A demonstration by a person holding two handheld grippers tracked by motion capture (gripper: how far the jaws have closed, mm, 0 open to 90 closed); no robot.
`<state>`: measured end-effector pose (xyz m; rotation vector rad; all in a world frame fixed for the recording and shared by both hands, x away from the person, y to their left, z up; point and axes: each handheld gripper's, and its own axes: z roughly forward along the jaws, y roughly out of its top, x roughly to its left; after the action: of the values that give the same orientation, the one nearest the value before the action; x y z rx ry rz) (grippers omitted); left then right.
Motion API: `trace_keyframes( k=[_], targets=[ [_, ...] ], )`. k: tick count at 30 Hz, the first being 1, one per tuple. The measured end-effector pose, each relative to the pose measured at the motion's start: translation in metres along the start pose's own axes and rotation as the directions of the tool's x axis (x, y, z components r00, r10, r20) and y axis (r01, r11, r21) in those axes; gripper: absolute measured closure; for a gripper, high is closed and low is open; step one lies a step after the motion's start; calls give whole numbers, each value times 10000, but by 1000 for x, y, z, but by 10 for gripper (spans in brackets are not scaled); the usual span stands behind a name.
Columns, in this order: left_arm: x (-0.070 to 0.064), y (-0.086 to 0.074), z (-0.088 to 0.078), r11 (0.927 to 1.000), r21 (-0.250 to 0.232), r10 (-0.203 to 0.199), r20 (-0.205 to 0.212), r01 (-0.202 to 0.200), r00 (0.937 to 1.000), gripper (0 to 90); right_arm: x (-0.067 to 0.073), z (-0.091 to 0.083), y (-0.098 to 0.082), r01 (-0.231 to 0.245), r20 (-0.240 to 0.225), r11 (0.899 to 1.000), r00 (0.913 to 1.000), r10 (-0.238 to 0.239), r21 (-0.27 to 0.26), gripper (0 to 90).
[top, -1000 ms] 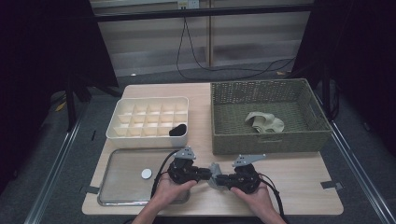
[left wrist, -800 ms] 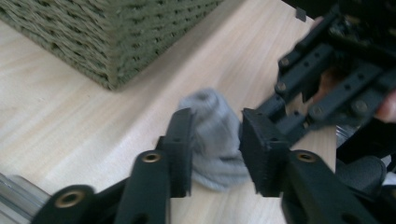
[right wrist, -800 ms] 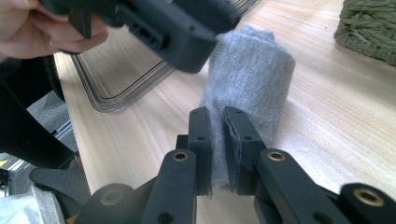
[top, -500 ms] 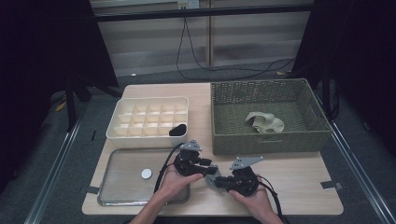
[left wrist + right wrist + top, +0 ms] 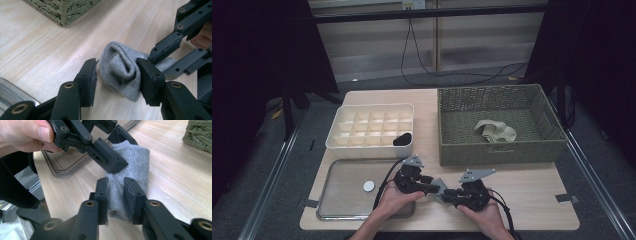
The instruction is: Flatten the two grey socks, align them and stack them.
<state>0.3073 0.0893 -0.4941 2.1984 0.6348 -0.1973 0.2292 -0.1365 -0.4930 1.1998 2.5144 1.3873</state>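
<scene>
Black tools (image 5: 443, 189), brass-looking pivot screws

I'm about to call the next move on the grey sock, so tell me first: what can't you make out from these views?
- Grey sock, high view: mostly covered by both tongs and hands.
- Its far end, left gripper view: behind the right tongs.
- Dark item in the divided box, high view: too small to identify.
- White disc on the tray, high view: too small to identify.
- Beige cloth in the basket: bunched, kind unclear.

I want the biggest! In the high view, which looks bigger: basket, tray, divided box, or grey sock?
1. Basket
2. Tray, though it sits nearer the camera
3. Divided box
4. Grey sock
</scene>
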Motion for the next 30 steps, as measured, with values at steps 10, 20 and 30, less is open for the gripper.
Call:
trace_keyframes(
  k=[10, 20, 30],
  targets=[
    [-1, -2, 0, 10000, 32, -65, 41, 65, 10000, 515, -5, -14, -2, -616, 86, 9978, 9981, 618, -228, 772],
    [-3, -3, 3, 9999, 167, 18, 102, -20, 9999, 472, -10, -11, -5, -709, 49, 9975, 9975, 708, 61, 811],
    [-5, -4, 5, 9990, 425, 148, 223, -157, 9996, 427, -11, -12, -8, -727, -38, 9973, 9973, 728, 143, 805]
  ],
)
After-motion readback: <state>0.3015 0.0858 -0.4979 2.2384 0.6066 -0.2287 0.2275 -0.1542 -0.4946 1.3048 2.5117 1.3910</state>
